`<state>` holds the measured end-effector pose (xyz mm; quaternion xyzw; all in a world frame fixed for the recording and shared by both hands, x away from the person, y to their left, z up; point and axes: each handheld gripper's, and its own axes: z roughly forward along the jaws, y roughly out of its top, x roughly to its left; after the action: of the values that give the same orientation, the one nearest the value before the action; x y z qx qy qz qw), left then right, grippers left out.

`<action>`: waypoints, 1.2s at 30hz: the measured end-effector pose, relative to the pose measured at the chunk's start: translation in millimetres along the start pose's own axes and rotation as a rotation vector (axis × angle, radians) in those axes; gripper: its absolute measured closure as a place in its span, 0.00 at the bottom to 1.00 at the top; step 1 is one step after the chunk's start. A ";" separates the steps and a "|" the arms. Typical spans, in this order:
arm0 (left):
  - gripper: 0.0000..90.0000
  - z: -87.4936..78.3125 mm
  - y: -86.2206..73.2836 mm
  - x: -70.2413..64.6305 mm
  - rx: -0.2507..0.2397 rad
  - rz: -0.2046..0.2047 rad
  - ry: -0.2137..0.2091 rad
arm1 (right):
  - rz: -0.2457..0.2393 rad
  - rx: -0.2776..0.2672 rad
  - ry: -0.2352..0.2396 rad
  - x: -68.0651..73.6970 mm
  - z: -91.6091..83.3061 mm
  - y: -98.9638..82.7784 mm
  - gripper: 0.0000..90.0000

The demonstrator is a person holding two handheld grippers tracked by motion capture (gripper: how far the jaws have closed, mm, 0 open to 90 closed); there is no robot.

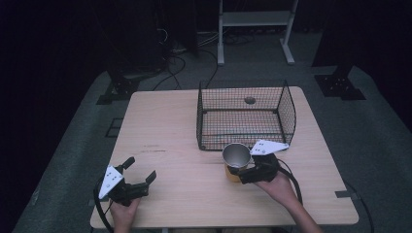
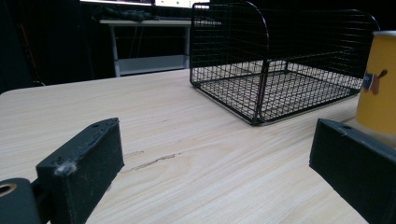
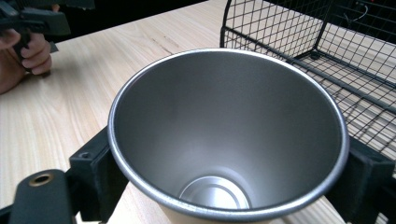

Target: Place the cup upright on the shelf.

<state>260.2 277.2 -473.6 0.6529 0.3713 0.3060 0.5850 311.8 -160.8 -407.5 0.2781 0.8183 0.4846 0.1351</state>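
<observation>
A yellow cup (image 1: 236, 156) with a bare steel inside stands upright in front of the wire basket (image 1: 243, 116). My right gripper (image 1: 239, 171) is shut on the cup, one jaw on each side of its wall just under the rim. In the right gripper view the cup (image 3: 229, 135) sits between the two black jaws, and I look straight down into it. My left gripper (image 1: 141, 169) is open near the table's front left corner, with nothing between its fingers. In the left gripper view the cup (image 2: 380, 84) stands at the far right behind the right jaw.
The black wire basket (image 2: 280, 70) has nothing in it and its near side is low. The light wooden table (image 1: 165, 126) is bare to the left of the basket. Beyond the table's far edge a white metal stand (image 1: 255, 19) rests on the dark floor.
</observation>
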 end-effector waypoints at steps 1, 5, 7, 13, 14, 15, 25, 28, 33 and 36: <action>0.02 0.0 0.0 0.0 0.000 0.000 0.000 | 0.004 -0.002 0.002 -2.2 -2.4 1.7 0.14; 0.02 0.1 0.0 0.0 0.001 0.000 0.001 | 0.012 -0.013 0.011 -10.2 -13.2 9.5 0.14; 0.02 0.1 0.0 -0.1 0.001 0.001 0.001 | 0.013 -0.022 0.020 -13.3 -18.5 14.4 0.14; 0.02 0.2 0.0 -0.3 0.002 0.002 0.002 | -0.005 -0.023 0.025 -18.2 -28.8 30.6 0.14; 0.02 0.1 0.0 -0.3 0.002 0.002 0.002 | -0.006 -0.023 0.027 -19.1 -29.8 33.2 0.14; 0.02 0.0 0.0 -0.2 0.003 0.001 0.002 | -0.005 -0.025 0.031 -20.0 -30.7 35.7 0.14; 0.02 0.1 -0.1 -0.4 0.002 -0.002 0.001 | -0.019 -0.023 0.047 -27.9 -32.6 56.4 0.14; 0.02 0.2 -0.1 -0.3 0.002 0.000 0.001 | -0.025 -0.022 0.046 -31.5 -32.3 63.0 0.14; 0.02 0.3 -0.1 -0.2 0.003 -0.002 0.000 | -0.020 -0.027 0.049 -38.2 -33.0 73.7 0.14; 0.02 0.4 -0.1 -0.2 0.004 -0.002 -0.001 | -0.019 -0.024 0.048 -43.2 -32.7 81.1 0.14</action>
<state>260.4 276.8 -473.7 0.6538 0.3723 0.3046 0.5841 357.0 -179.1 -323.0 0.2570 0.8181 0.4995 0.1234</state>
